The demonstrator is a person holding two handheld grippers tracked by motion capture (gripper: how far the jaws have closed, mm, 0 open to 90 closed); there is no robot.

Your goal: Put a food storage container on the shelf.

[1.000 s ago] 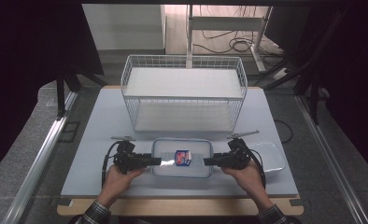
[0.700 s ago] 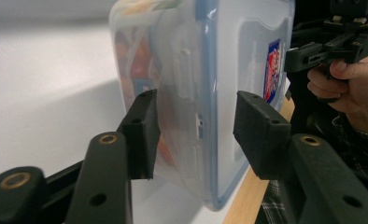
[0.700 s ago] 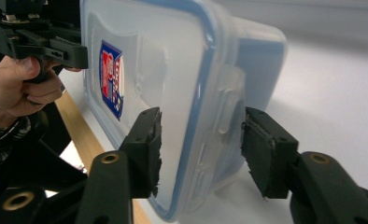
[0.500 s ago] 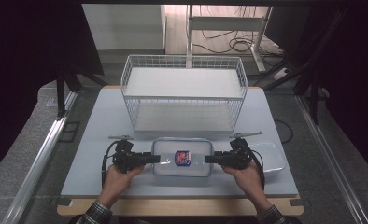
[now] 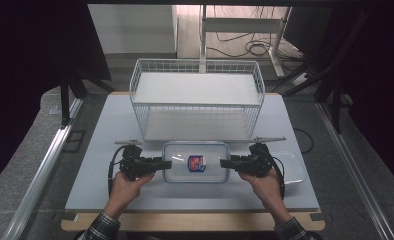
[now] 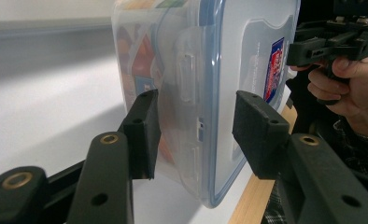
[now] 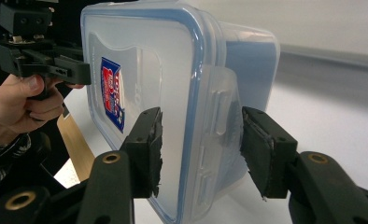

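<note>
Looking down from the high view, I see the table (image 5: 110,190) first, pale grey with a wooden front edge. Toward its far side stands a white wire basket (image 5: 197,80) with a flat white shelf inside and nothing else that I can make out in it. Just in front of the basket, near me, lies a clear plastic box (image 5: 196,161) with a blue-rimmed lid snapped on and a small red and blue label (image 5: 196,163) in the middle of the lid. Through its wall, in the left gripper view, I can see coloured shapes inside the box, but I cannot tell what they are. A second clear lid or tray (image 5: 291,167) lies flat at the right, just beside my right hand.

My left gripper (image 5: 166,163) is at the box's left end, its jaws straddling the side latch and closing in within the last moment; whether the pads press, I cannot tell. My right gripper (image 5: 225,163) is at the right end, jaws either side of that latch, touching or nearly so.
</note>
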